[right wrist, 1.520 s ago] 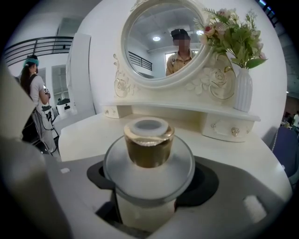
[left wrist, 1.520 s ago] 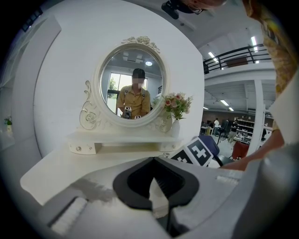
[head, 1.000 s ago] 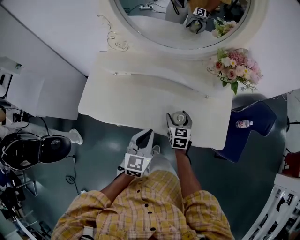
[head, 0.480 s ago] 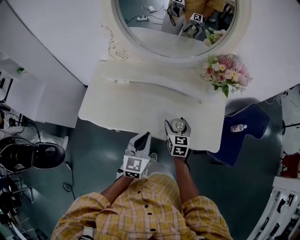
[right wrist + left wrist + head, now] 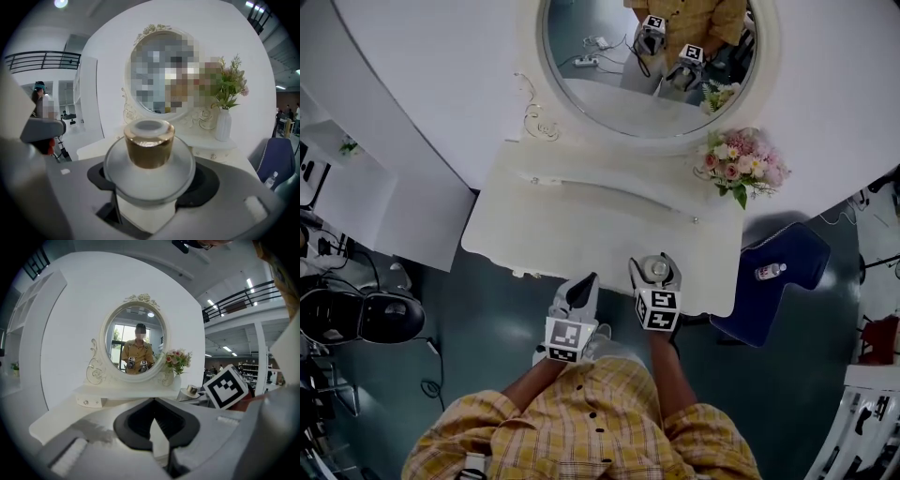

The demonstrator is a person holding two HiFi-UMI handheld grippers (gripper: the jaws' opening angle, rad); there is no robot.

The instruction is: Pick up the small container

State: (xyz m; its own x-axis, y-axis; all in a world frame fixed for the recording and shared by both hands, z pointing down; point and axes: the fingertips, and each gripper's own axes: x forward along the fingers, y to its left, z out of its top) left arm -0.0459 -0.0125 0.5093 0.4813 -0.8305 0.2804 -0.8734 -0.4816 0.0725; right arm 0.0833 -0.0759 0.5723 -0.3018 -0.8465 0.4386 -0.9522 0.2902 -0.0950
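Head view: right gripper (image 5: 654, 268) sits over the near edge of the table (image 5: 581, 220), jaws around the container (image 5: 655, 269). Left gripper (image 5: 582, 290) hangs off the table edge, just beside it. The container probably rests on the table, though this angle does not settle it.

Left gripper view: jaws together, nothing between them.

Right gripper view: jaws clamped on the container's rounded clear body, below its gold lid. Step in hand: grasp made, lift pending. Next move calls for a straight vertical raise with steady grip. No legible writing on the container; the bottle (image 5: 270, 180) label is too small to read
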